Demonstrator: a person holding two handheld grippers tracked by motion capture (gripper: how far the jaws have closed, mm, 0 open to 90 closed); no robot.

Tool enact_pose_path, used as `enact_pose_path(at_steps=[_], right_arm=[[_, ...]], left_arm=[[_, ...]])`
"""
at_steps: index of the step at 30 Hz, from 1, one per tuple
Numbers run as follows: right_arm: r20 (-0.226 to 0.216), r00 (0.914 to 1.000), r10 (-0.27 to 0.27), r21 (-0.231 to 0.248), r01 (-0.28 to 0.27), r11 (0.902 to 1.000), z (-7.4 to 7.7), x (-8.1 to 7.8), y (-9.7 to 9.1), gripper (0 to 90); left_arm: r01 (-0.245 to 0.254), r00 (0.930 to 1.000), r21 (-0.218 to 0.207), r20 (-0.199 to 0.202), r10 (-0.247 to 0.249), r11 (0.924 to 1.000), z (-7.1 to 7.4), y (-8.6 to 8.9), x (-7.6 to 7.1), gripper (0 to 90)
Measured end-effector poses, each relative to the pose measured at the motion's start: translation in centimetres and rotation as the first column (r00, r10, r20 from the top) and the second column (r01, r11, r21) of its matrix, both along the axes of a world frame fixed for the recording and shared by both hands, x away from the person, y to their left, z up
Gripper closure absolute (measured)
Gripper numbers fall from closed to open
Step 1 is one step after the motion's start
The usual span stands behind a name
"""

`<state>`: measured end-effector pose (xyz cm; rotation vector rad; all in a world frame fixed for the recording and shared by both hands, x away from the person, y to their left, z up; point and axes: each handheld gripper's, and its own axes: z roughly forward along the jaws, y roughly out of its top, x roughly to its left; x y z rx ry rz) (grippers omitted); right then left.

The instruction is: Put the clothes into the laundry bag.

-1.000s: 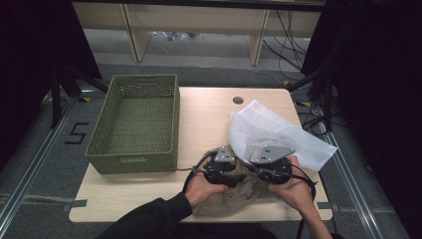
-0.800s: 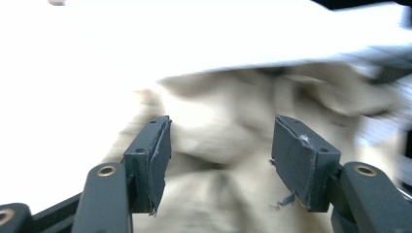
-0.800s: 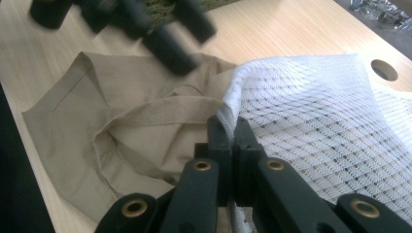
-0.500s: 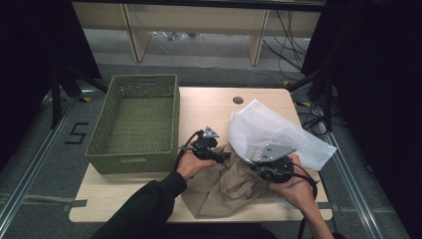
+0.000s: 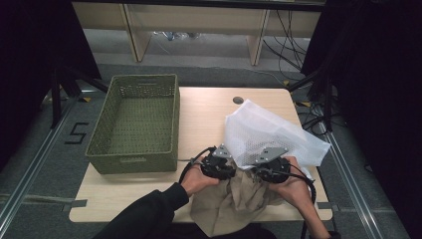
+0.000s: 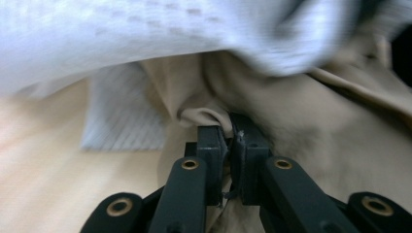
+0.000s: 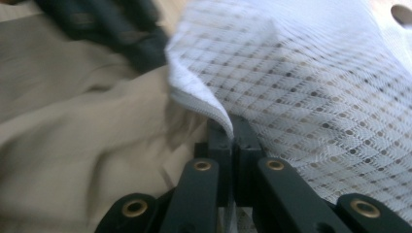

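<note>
- Garment (image 5: pixel 234 199) of beige cloth, mostly outside the white mesh bag (image 5: pixel 268 134): it lies bunched at the near table (image 5: pixel 209 109) edge, just in front of the bag's mouth, with part of it reaching under the mesh.
- Your left gripper (image 6: pixel 228 133) has just been closing, and its jaws now pinch a fold of the garment beside the bag's opening.
- Your right gripper (image 7: pixel 233 131) is clamped on the bag's hemmed edge, holding the mouth up.
- Green basket (image 5: pixel 137 122), left of the bag, holds nothing.
- Judged remaining: feeding most of the garment into the bag.
</note>
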<state>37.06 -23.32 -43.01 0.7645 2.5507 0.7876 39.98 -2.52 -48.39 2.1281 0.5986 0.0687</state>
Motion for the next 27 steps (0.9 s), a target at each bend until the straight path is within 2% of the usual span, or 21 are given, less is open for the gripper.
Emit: enact_pose_path(at_steps=[1,2,5,6,7,8,9,10,11,12,13,15,17,18,19,21,22,23,24,26,27], right_arm=[[0.006,0.9998,0.017,-0.013,-0.017,0.9998,-0.1,0.2,-0.1,89.8],[0.026,0.9995,0.016,-0.018,-0.015,0.9997,-0.3,0.3,-0.1,89.7],[0.011,0.9999,0.008,-0.026,-0.008,0.9996,-0.5,0.7,-0.2,89.8],[0.018,0.9998,0.006,-0.026,-0.006,0.9996,-0.6,0.8,-0.2,89.8],[0.023,0.9997,0.001,-0.028,-0.001,0.9996,-0.6,0.9,-0.2,89.8],[0.021,0.9998,0.004,-0.029,-0.003,0.9996,-0.7,1.0,-0.2,89.8],[0.013,0.9999,-0.002,-0.029,0.002,0.9996,-0.7,1.1,-0.2,89.8],[0.010,0.9999,-0.003,-0.027,0.004,0.9996,-0.7,1.1,-0.1,89.8],[0.021,0.9998,0.002,-0.029,-0.002,0.9996,-0.8,1.2,-0.2,89.8],[0.022,0.9995,0.021,-0.028,-0.021,0.9994,-0.8,1.4,-0.3,89.8],[0.013,0.9999,-0.001,-0.030,0.002,0.9995,-0.7,1.3,-0.4,89.8],[0.032,0.9995,0.007,-0.027,-0.006,0.9996,-0.8,1.4,-0.7,89.8],[0.020,0.9998,-0.004,-0.026,0.004,0.9997,-0.9,1.3,-0.8,89.8],[0.028,0.9996,0.011,-0.030,-0.010,0.9995,-0.9,1.4,-0.8,89.8],[0.014,0.9999,-0.001,-0.028,0.001,0.9996,-0.8,1.3,-0.8,89.8],[-0.003,0.9999,-0.017,-0.020,0.017,0.9996,-0.8,1.2,-0.7,89.8],[-0.009,0.9996,-0.028,-0.017,0.028,0.9995,-0.8,1.1,-0.7,89.8],[-0.012,0.9994,-0.031,-0.016,0.031,0.9994,-0.8,1.1,-0.7,89.8],[-0.011,0.9996,-0.027,-0.017,0.027,0.9995,-0.8,1.1,-0.7,89.8],[-0.010,0.9997,-0.022,-0.020,0.022,0.9996,-0.8,1.2,-0.7,89.8],[-0.021,0.9996,-0.022,-0.023,0.021,0.9995,-0.7,1.2,-0.7,89.8]], left_arm=[[0.008,0.9998,0.011,0.017,-0.008,0.9999,0.0,-0.1,-0.3,82.8],[-0.006,0.9999,0.006,0.016,0.006,1.0000,0.0,-0.3,-0.7,82.6],[-0.016,0.9990,0.011,0.041,0.015,0.9998,-0.2,-0.6,-1.3,81.8],[-0.026,0.9988,0.001,0.042,0.026,0.9997,-0.3,-0.7,-1.3,81.3],[-0.025,0.9992,-0.014,0.031,0.025,0.9996,-0.5,-0.8,-1.2,80.5],[-0.021,0.9996,-0.003,0.019,0.021,0.9998,-0.7,-0.8,-1.1,78.6],[-0.018,0.9998,-0.022,0.002,0.018,0.9996,-0.9,-0.9,-1.1,75.7],[-0.006,0.9999,-0.011,0.009,0.006,0.9999,-1.0,-0.8,-1.0,72.7],[0.001,0.9999,-0.027,-0.016,-0.001,0.9996,-1.2,-0.8,-1.0,67.9],[0.007,0.9993,-0.024,-0.036,-0.008,0.9997,-1.3,-0.6,-0.9,62.7],[0.011,0.9986,-0.031,-0.051,-0.012,0.9995,-1.1,-0.4,-0.8,55.8],[-0.014,0.9976,-0.054,-0.068,0.010,0.9985,-0.4,0.6,-0.5,45.0],[-0.062,0.9960,-0.112,-0.071,0.054,0.9917,0.7,1.9,-0.1,37.6],[-0.072,0.9961,-0.132,-0.060,0.065,0.9886,1.3,2.6,0.3,36.6],[-0.086,0.9957,-0.139,-0.048,0.080,0.9866,1.8,3.4,0.7,36.8],[-0.130,0.9903,-0.153,-0.070,0.120,0.9797,2.5,4.6,1.5,37.8],[-0.148,0.9881,-0.154,-0.065,0.139,0.9770,2.7,5.0,1.9,37.9],[-0.170,0.9848,-0.144,-0.057,0.164,0.9747,2.7,5.2,2.2,38.4],[-0.181,0.9834,-0.109,-0.039,0.177,0.9775,2.5,5.2,2.6,41.5],[-0.201,0.9793,-0.002,0.018,0.201,0.9795,1.7,4.8,3.2,45.6],[-0.199,0.9799,0.033,-0.003,0.199,0.9794,1.0,4.3,3.6,48.6]])
